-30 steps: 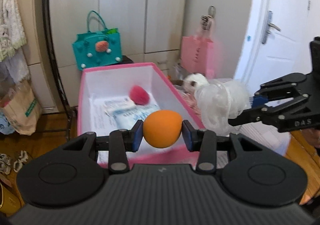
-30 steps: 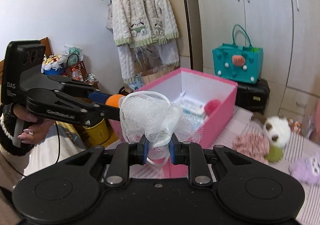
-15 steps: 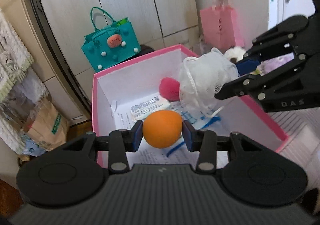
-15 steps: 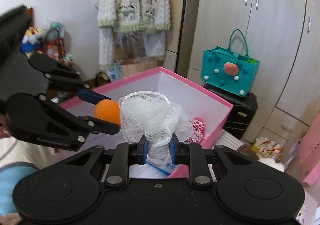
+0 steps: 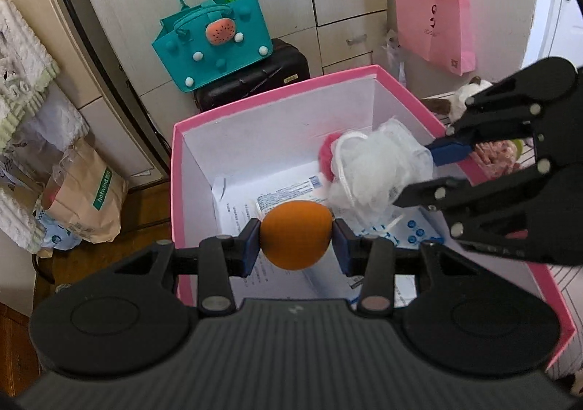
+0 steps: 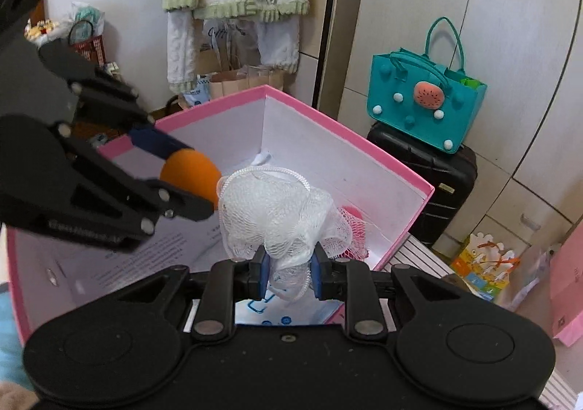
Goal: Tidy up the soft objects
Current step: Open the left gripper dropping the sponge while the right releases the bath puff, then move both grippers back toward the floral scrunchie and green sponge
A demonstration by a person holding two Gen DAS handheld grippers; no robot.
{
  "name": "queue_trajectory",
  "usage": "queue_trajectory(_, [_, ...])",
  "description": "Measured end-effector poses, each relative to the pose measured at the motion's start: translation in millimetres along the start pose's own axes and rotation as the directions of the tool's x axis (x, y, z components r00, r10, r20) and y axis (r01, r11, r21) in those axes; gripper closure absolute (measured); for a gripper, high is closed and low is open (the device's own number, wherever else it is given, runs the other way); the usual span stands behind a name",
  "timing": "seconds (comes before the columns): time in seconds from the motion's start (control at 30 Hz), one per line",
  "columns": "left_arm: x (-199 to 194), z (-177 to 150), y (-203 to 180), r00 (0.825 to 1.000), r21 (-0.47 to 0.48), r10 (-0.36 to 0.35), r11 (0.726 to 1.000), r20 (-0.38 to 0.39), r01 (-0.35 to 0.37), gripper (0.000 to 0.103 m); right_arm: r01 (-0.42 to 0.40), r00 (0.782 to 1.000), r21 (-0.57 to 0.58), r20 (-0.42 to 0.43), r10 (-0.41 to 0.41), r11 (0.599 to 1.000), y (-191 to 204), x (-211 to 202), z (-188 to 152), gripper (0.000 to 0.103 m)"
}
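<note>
1. Orange ball [image 5: 296, 235]: smooth, round, pinched at both sides, held over the open box.
2. White mesh bath pouf [image 6: 277, 217]: bunched netting with cord loop, gripped at its base, above the box.
3. Pink box [image 5: 255, 100]: open, white-lined, papers on floor, pink fluffy item [image 5: 325, 155] at far side.

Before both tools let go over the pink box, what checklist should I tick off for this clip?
1. Left tool shut on the orange foam ball: ok.
2. Right tool shut on the white mesh bath pouf: ok.
3. Ball over the pink box opening, inside its rim: ok.
4. Pouf over the opening too: ok.
5. Landing spot free: ok; only papers and a pink puff lie inside.
6. Gap between the two tools: cannot tell; they overlap in the right wrist view.
</note>
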State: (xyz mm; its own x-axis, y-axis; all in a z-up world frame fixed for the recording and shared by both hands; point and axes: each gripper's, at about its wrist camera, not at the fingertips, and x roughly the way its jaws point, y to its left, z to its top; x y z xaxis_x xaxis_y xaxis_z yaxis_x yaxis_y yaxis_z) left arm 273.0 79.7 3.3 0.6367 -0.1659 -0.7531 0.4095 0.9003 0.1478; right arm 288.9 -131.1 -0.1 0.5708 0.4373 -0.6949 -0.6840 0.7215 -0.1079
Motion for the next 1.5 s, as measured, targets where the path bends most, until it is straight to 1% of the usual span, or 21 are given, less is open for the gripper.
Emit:
queue_trajectory(0.07, [4, 3, -1, 1.000, 0.013, 0.021, 1.000, -0.003, -0.021, 0.060, -0.008, 1.000, -0.015, -0.014, 0.007, 1.000, 4, 5, 1, 0.076])
queue_trajectory(0.17, [11, 6, -2, 0.999, 0.035, 0.039, 0.999, -0.002, -0.039, 0.060, 0.014, 1.000, -0.040, -0.024, -0.015, 0.999, 8, 14, 6, 0.074])
queue_trajectory(0.27, [18, 8, 2, 0.999, 0.010, 0.043, 0.999, -0.015, -0.043, 0.060, 0.020, 0.999, -0.027, -0.038, -0.021, 0.999, 6, 21, 9, 0.073])
queue_trajectory(0.33, [21, 7, 5, 0.999, -0.013, 0.040, 0.999, -0.022, -0.041, 0.057, 0.016, 0.999, -0.006, -0.040, -0.017, 1.000, 5, 25, 10, 0.071])
queue_trajectory(0.4, [19, 6, 7, 0.999, -0.043, 0.044, 0.998, 0.002, -0.044, 0.044, 0.019, 0.999, 0.011, -0.035, -0.019, 1.000, 3, 25, 8, 0.069])
queue_trajectory(0.43, [18, 5, 8, 0.999, -0.049, 0.045, 0.998, 0.013, -0.044, 0.043, 0.021, 0.999, 0.023, -0.027, -0.020, 1.000, 2, 23, 8, 0.067])
queue_trajectory(0.47, [15, 5, 8, 0.999, -0.054, 0.044, 0.998, 0.024, -0.043, 0.043, 0.019, 1.000, 0.040, -0.018, -0.018, 0.999, 0, 20, 7, 0.060])
queue_trajectory(0.5, [11, 3, 9, 0.999, -0.063, 0.041, 0.997, 0.035, -0.038, 0.042, 0.008, 1.000, 0.055, -0.011, -0.008, 0.998, 0, 16, 6, 0.057])
queue_trajectory(0.57, [2, 1, 10, 0.998, -0.073, 0.028, 0.997, 0.048, -0.024, 0.041, -0.016, 1.000, 0.086, 0.006, 0.015, 0.996, -1, 6, 5, 0.048])
queue_trajectory(0.63, [-11, -1, 12, 0.998, -0.082, 0.016, 0.997, 0.059, -0.011, 0.040, -0.021, 1.000, 0.107, 0.025, 0.019, 0.994, -2, -7, 4, 0.045])
queue_trajectory(0.73, [-32, -6, 14, 0.997, -0.093, -0.002, 0.996, 0.071, 0.009, 0.037, -0.052, 0.997, 0.156, 0.057, 0.044, 0.986, -5, -29, 1, 0.045])
queue_trajectory(0.83, [-56, -12, 14, 0.997, -0.112, -0.037, 0.993, 0.071, 0.045, 0.036, -0.099, 0.993, 0.201, 0.084, 0.084, 0.975, -8, -53, -3, 0.044])
queue_trajectory(0.97, [-87, -20, 11, 0.992, -0.118, -0.106, 0.987, 0.061, 0.113, 0.034, -0.136, 0.988, 0.216, 0.103, 0.116, 0.967, -4, -85, -11, 0.044])
queue_trajectory(1.1, [-119, -28, 6, 0.987, -0.121, -0.144, 0.981, 0.070, 0.152, 0.032, -0.155, 0.985, 0.213, 0.111, 0.134, 0.965, 1, -118, -20, 0.044])
queue_trajectory(1.17, [-136, -33, 1, 0.986, -0.104, -0.147, 0.982, 0.080, 0.155, 0.030, -0.166, 0.983, 0.208, 0.115, 0.144, 0.964, 2, -132, -24, 0.044])
queue_trajectory(1.2, [-145, -35, -4, 0.986, -0.083, -0.147, 0.984, 0.083, 0.154, 0.027, -0.169, 0.982, 0.205, 0.116, 0.148, 0.964, 4, -140, -26, 0.044])
queue_trajectory(1.27, [-160, -41, -14, 0.985, -0.032, -0.147, 0.988, 0.088, 0.151, 0.024, -0.164, 0.983, 0.195, 0.115, 0.143, 0.967, 9, -155, -31, 0.044])
queue_trajectory(1.33, [-173, -46, -25, 0.986, 0.015, -0.135, 0.991, 0.093, 0.134, 0.024, -0.145, 0.985, 0.174, 0.115, 0.126, 0.974, 16, -170, -36, 0.043])
queue_trajectory(1.43, [-189, -54, -42, 0.987, 0.076, -0.131, 0.989, 0.091, 0.125, 0.021, -0.145, 0.984, 0.154, 0.124, 0.126, 0.977, 23, -193, -46, 0.043])
queue_trajectory(1.47, [-192, -56, -47, 0.987, 0.089, -0.135, 0.988, 0.091, 0.127, 0.017, -0.132, 0.985, 0.143, 0.132, 0.114, 0.981, 27, -202, -50, 0.043])
queue_trajectory(1.5, [-195, -59, -52, 0.986, 0.102, -0.143, 0.986, 0.090, 0.134, 0.014, -0.104, 0.986, 0.127, 0.141, 0.085, 0.986, 31, -210, -54, 0.043])
